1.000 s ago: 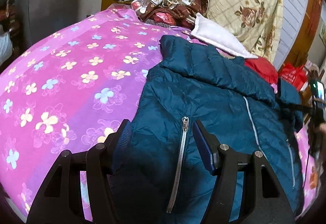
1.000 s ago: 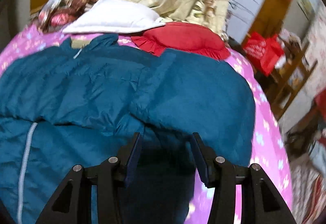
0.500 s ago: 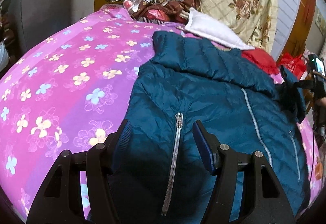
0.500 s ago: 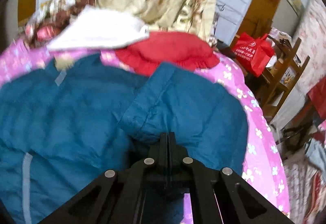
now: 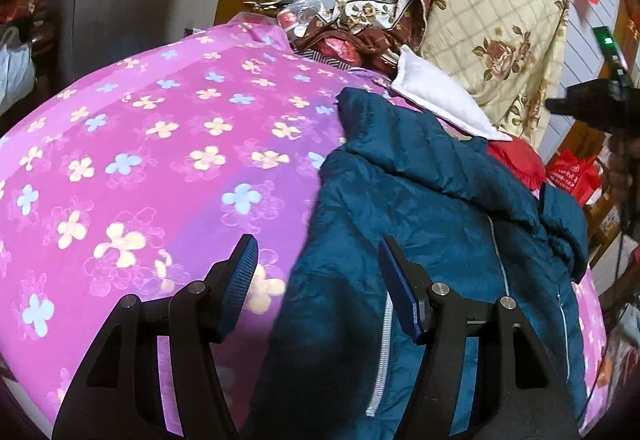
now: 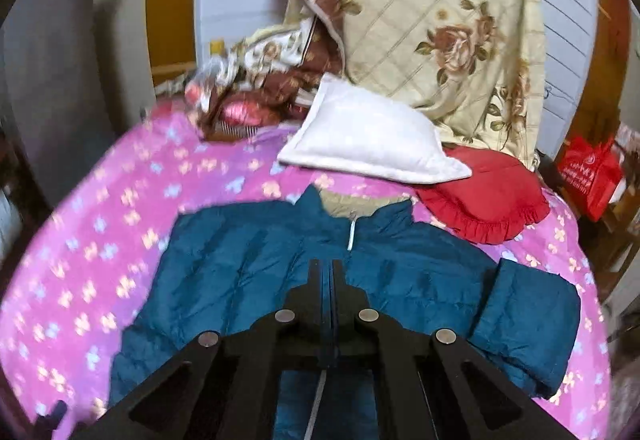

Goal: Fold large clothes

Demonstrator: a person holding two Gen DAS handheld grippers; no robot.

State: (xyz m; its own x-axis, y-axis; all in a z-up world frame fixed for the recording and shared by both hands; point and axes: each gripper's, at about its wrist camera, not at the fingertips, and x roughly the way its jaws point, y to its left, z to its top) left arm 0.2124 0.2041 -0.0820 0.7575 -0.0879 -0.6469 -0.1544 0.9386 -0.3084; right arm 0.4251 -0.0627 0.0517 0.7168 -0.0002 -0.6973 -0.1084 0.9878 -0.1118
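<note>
A big blue puffy jacket (image 6: 256, 280) lay flat on a bed with a pink flower sheet (image 5: 132, 160). Its collar (image 6: 352, 208) pointed away, toward the pillows at the far end. Its bottom edge pointed back toward the grippers. So the long way of the jacket ran from near to far, along its silver zipper (image 6: 351, 236).

The left gripper (image 5: 316, 272) was spread wide, with nothing between its blue pads (image 5: 240, 280). It hung over the jacket's left edge, where the blue cloth met the pink sheet. One pad was over the sheet and the other was over the jacket.

The right gripper (image 6: 327, 272) was pressed together, with only a thin line between its fingers. It was up above the middle of the jacket. I could not tell if any cloth was caught in it.

The right wrist view showed the whole top of the jacket from above. It showed the collar, the tan lining inside it, and one sleeve (image 6: 528, 324) folded in on the right side. It also showed the white pillow (image 6: 368, 136) lying partly on top of the red frilly pillow (image 6: 492, 196).

The left wrist view showed the jacket from low down at the side. There the jacket looked bunched and puffy, and a second zipper (image 5: 382, 352) showed near the gripper. This view also showed the right gripper (image 5: 596, 100) from outside, high up at the right. A cream quilt with roses (image 6: 448, 20) stood behind the pillows, and a red bag (image 6: 592, 176) sat past the bed.
</note>
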